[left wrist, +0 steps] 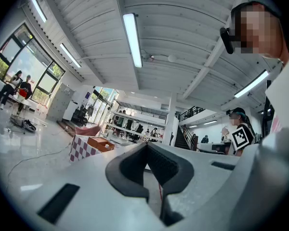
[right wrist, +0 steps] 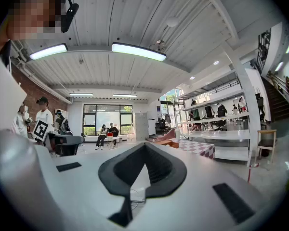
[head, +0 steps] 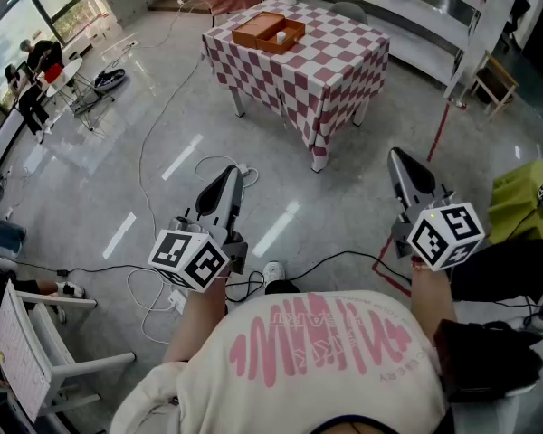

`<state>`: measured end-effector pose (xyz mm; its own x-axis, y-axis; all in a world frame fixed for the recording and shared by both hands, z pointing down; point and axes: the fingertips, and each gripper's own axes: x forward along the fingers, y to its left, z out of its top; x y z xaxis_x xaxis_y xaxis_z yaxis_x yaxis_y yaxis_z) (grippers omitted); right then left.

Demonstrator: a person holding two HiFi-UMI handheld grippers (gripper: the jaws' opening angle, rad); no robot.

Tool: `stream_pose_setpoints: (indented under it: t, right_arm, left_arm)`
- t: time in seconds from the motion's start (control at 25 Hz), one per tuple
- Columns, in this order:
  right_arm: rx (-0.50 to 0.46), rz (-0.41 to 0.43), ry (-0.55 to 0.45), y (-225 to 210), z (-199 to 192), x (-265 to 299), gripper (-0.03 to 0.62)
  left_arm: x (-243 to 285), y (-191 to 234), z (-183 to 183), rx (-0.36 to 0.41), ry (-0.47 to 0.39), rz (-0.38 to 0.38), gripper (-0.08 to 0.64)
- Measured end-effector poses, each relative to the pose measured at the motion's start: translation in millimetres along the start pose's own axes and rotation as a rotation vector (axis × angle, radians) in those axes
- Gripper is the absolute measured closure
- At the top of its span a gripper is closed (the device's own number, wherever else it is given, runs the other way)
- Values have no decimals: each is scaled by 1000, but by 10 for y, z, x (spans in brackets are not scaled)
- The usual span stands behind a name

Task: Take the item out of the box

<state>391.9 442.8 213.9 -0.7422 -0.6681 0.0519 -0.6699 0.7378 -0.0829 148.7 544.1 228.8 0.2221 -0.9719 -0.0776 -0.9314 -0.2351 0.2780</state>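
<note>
A shallow brown box (head: 268, 33) with a small white item (head: 281, 36) in it sits on a table with a red-and-white checked cloth (head: 326, 66), far ahead across the floor. Both grippers are held level near the person's body, well short of the table. My left gripper (head: 231, 175) is shut with nothing between its jaws. My right gripper (head: 397, 156) is likewise shut and holds nothing. In the left gripper view the box (left wrist: 102, 144) shows small and distant, left of the closed gripper (left wrist: 146, 146). The right gripper view shows the closed gripper (right wrist: 144, 146) and the table (right wrist: 198, 148) off to the right.
Cables (head: 159, 143) trail over the glossy grey floor between me and the table. A white chair (head: 45, 355) stands at the near left, a wooden stool (head: 495, 78) at the far right. A long white counter (head: 407, 25) runs behind the table. People sit at the far left (head: 32, 70).
</note>
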Motion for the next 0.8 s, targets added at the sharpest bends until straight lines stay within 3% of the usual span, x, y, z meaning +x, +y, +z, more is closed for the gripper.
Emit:
stream_pose_setpoints:
  t: [0.36,0.6,0.8]
  right_arm:
    - [5,-16,-12,-18,113,537,589]
    - [-14,-30,-33,66,251,1069,589]
    - [24,-44,-66,128,321,1562,589]
  left_arm:
    - [276,411,160,4,-10,-17,553]
    - [530,898,405,13,-28,-41,553]
    - [749,1320,626,36,-25,-67,554]
